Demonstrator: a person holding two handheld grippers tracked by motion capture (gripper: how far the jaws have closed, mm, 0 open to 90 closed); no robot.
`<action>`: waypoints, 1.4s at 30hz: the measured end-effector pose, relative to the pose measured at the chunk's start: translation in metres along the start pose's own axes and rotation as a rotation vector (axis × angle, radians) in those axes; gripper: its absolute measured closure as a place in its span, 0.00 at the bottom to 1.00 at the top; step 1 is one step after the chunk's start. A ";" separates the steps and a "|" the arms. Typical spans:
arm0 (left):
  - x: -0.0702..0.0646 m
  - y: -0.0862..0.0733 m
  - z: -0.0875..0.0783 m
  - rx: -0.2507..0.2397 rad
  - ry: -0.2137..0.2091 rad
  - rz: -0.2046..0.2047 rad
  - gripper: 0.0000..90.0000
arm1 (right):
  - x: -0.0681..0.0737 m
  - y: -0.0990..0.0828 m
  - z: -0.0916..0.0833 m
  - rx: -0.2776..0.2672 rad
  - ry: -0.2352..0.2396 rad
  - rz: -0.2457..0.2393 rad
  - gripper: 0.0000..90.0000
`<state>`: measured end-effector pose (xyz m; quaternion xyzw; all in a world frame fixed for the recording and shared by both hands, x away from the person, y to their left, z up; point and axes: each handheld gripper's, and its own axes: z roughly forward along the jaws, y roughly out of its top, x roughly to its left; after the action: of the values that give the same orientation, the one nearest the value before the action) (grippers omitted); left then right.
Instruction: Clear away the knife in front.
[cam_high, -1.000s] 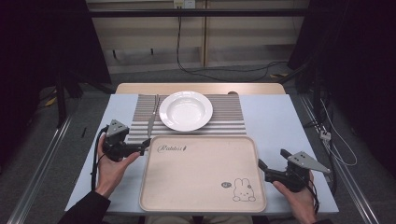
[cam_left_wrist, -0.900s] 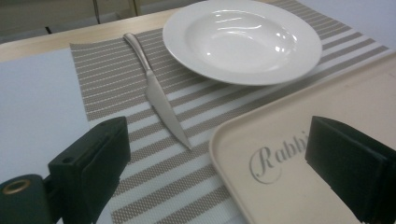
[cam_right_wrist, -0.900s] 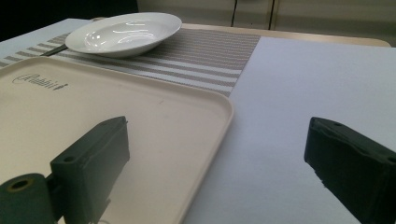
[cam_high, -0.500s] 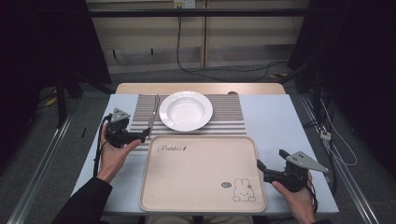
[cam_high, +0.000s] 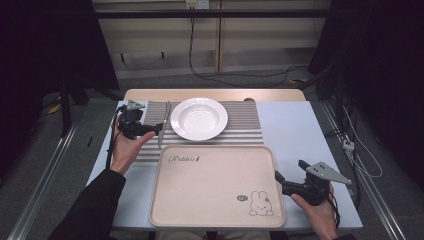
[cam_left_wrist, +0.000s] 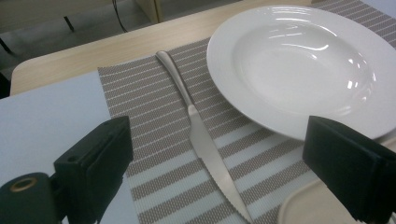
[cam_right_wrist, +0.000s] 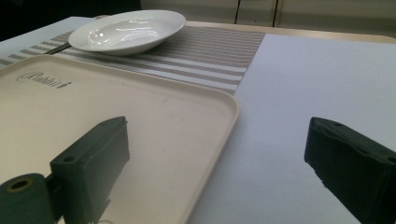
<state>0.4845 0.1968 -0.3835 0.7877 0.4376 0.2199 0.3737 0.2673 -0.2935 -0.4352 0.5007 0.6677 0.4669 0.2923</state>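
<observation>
A silver knife (cam_left_wrist: 201, 135) lies on the striped placemat (cam_left_wrist: 154, 121) just left of a white deep plate (cam_left_wrist: 299, 65). My left gripper (cam_left_wrist: 219, 158) is open, its jaws standing on either side of the knife's blade without touching it. In the high view the left gripper (cam_high: 152, 129) sits beside the knife (cam_high: 161, 125), left of the plate (cam_high: 199, 118). My right gripper (cam_right_wrist: 219, 158) is open and holds nothing. It straddles the right rim of the cream tray (cam_right_wrist: 140, 121). From above, the right gripper (cam_high: 289, 172) is at the right edge of the tray (cam_high: 215, 185).
The tray bears a rabbit picture (cam_high: 261, 204) and takes up the front middle of the table. Bare pale blue tabletop (cam_high: 300, 130) lies to the right of the placemat (cam_high: 240, 125). A wooden strip (cam_high: 215, 94) runs along the far edge.
The left hand has carried its gripper away from the front edge, up onto the placemat beside the knife. The right gripper has hardly moved.
</observation>
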 end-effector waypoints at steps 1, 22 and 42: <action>0.001 0.002 0.002 0.003 0.004 0.001 0.09 | 0.000 0.000 0.000 0.001 0.000 0.002 0.07; 0.028 0.033 0.065 0.077 0.038 -0.036 0.17 | -0.001 0.000 0.004 0.007 0.014 0.007 0.07; 0.039 0.034 0.116 0.150 0.049 -0.073 0.42 | -0.001 -0.001 0.003 0.011 0.018 0.015 0.07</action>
<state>0.6013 0.1722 -0.4285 0.7913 0.4904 0.1919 0.3106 0.2703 -0.2935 -0.4374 0.5030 0.6692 0.4698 0.2801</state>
